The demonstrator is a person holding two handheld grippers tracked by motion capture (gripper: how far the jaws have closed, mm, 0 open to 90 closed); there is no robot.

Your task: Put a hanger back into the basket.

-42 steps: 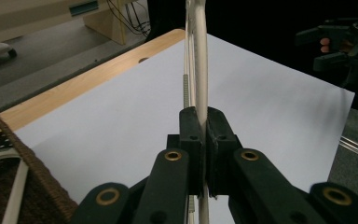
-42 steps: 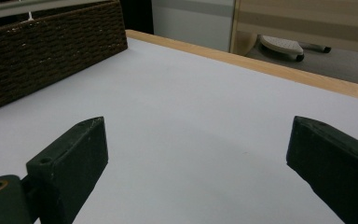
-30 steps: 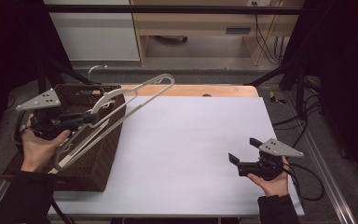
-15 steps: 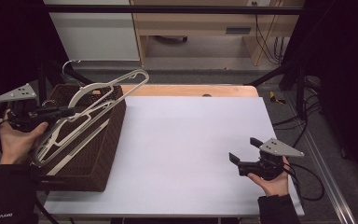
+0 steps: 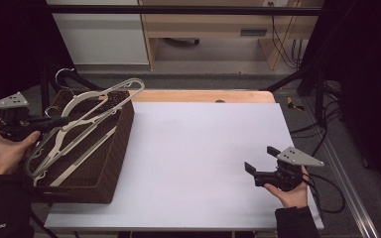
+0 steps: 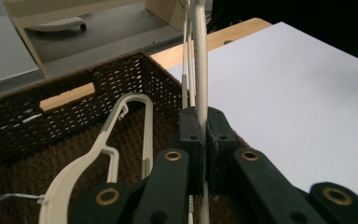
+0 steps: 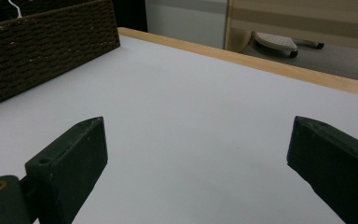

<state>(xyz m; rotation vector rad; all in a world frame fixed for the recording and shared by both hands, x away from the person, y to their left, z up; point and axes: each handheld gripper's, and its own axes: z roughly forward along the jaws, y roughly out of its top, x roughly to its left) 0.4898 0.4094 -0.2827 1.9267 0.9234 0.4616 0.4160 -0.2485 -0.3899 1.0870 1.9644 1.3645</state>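
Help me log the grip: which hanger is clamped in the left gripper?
The upper hanger, slanting out over the basket rim; the left gripper pinches its bar. The other hanger lies loose inside the basket.

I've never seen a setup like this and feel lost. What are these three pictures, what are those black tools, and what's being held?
A person sits at a white table, holding a hand-worked claw in each hand. One picture looks down from above; the other two come from cameras riding on each claw. The left claw is shut on a cream hanger, held over a brown basket that has more hangers inside. The right claw rests open above the table, holding nothing.
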